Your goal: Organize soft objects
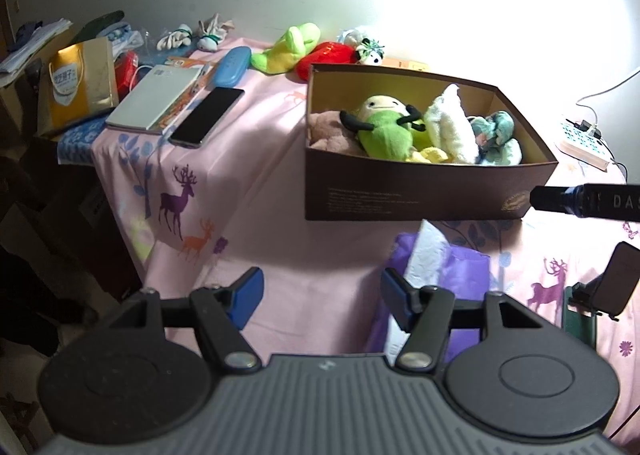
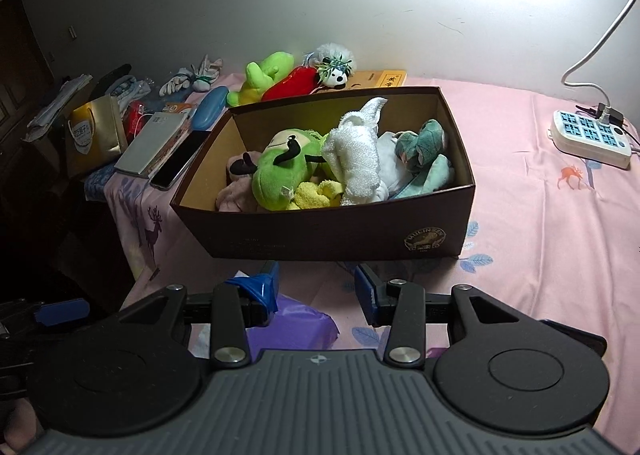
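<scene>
Jaws empty, well short of brown box point(image 2: 328, 231).

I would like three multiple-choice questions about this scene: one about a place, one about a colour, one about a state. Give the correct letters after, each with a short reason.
1. Where does the black phone lie?
A. inside the box
B. on the pink cloth, left of the box
C. on the power strip

2. What colour is the chili plush behind the box?
A. red
B. blue
C. white

3. What is between the fingers of the left gripper?
A. a towel
B. a green plush
C. nothing

Answers: 1 B, the phone rests on the pink cloth beside a silver notebook. 2 A, its body is plainly red. 3 C, the blue pads stand apart with only cloth showing between them.
</scene>
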`<move>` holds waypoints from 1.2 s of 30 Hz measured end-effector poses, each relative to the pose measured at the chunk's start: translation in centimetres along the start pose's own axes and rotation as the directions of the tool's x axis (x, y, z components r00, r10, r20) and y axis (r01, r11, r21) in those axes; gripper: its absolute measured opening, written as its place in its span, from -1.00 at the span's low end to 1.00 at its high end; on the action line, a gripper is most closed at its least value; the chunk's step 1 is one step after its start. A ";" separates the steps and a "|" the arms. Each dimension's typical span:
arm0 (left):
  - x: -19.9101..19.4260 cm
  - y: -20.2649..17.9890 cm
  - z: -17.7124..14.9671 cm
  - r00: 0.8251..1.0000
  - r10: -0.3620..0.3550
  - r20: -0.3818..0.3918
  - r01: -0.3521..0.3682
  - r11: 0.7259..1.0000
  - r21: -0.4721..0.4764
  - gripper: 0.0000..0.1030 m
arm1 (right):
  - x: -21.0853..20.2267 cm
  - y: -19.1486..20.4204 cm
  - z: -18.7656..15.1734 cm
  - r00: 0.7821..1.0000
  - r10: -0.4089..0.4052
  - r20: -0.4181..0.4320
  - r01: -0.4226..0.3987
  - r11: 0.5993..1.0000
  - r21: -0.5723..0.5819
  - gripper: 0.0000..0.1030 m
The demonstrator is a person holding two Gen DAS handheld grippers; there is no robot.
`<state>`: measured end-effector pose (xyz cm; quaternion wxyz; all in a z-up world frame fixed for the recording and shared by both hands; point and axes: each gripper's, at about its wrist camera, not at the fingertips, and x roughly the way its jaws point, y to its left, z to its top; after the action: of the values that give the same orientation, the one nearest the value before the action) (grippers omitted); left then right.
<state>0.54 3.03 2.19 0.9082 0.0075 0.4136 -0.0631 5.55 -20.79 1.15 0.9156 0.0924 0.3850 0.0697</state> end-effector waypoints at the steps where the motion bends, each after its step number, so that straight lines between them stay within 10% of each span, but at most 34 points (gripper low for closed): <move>1: -0.2 -0.7 -0.2 1.000 0.000 0.002 0.000 1.000 0.003 0.22 | -0.4 -0.3 -0.4 1.000 0.001 -0.001 -0.001 1.000 -0.005 -0.51; 36: 0.3 -11.0 -5.1 0.967 0.194 -0.166 -0.184 0.980 0.077 0.29 | -5.9 -6.6 -10.4 0.990 0.019 -0.141 -0.002 0.993 0.119 -0.50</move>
<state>-4.46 -7.61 -0.98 0.8701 0.0801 0.4861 0.0121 -5.65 -27.19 -3.38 0.8784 0.1435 0.4521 0.0578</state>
